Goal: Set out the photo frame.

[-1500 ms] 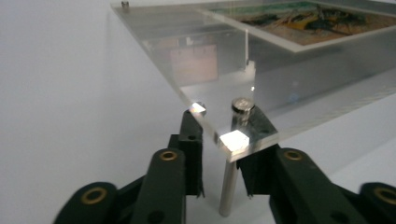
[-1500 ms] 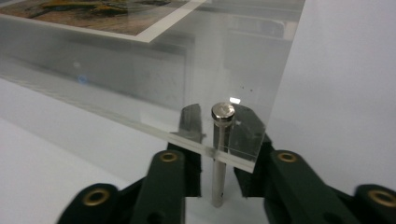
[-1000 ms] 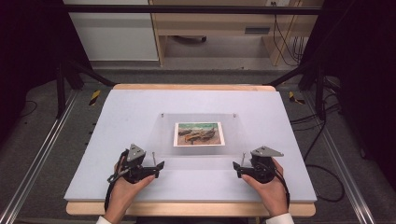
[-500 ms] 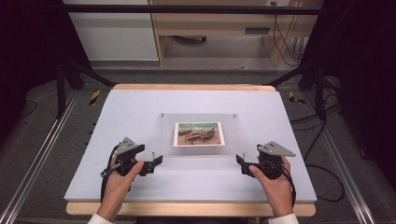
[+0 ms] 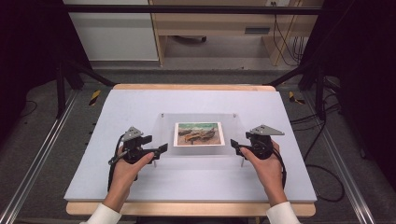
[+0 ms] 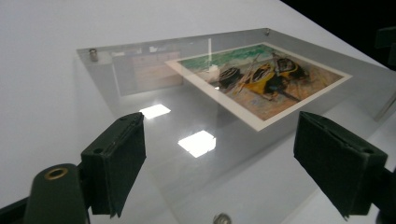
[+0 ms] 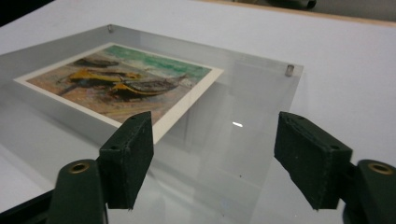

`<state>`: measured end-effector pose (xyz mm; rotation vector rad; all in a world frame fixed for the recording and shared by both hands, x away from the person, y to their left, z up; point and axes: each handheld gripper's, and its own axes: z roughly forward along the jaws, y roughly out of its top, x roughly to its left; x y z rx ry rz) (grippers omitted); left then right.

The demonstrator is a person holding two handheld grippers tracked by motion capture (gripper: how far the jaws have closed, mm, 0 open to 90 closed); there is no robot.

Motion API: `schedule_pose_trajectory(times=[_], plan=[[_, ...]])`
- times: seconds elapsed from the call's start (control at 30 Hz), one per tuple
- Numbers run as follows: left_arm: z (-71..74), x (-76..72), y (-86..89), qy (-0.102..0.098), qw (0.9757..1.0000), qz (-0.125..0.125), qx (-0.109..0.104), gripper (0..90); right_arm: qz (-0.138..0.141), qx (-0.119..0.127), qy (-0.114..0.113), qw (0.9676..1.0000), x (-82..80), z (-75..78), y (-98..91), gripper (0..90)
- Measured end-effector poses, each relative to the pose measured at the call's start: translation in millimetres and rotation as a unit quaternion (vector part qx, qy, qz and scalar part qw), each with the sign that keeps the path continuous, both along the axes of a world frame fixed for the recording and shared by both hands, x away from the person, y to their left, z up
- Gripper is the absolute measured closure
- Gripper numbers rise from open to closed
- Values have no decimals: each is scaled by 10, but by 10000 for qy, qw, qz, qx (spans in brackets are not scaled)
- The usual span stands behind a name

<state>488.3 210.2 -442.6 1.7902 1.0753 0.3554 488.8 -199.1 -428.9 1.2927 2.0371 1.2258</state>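
While both hands reach inward, left gripper (image 5: 161,149) and right gripper (image 5: 233,145) flank the frame (image 5: 198,150) — jaws just narrowed, unclenched, nothing gripped, picture (image 5: 198,134) between them.

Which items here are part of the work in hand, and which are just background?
In use:
- clear acrylic frame holding a picture of boats
- left gripper, jaws open at the frame's left edge
- right gripper, jaws open at its right edge

Background:
- white table
- yellow-black clamps
- wooden desk
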Motion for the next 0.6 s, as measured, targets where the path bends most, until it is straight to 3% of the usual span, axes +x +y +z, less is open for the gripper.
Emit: schedule_pose_trajectory(times=[0.27,0.43,0.6], plan=[[-140,42,19,331,9991,138,-229,182,36,313,420,9986,18,-128,-86,289],[-172,49,37,492,9980,154,-358,183,106,417,596,9973,26,-190,-79,229],[-200,45,73,599,9967,110,-544,179,124,771,861,9932,36,-227,-124,198]])
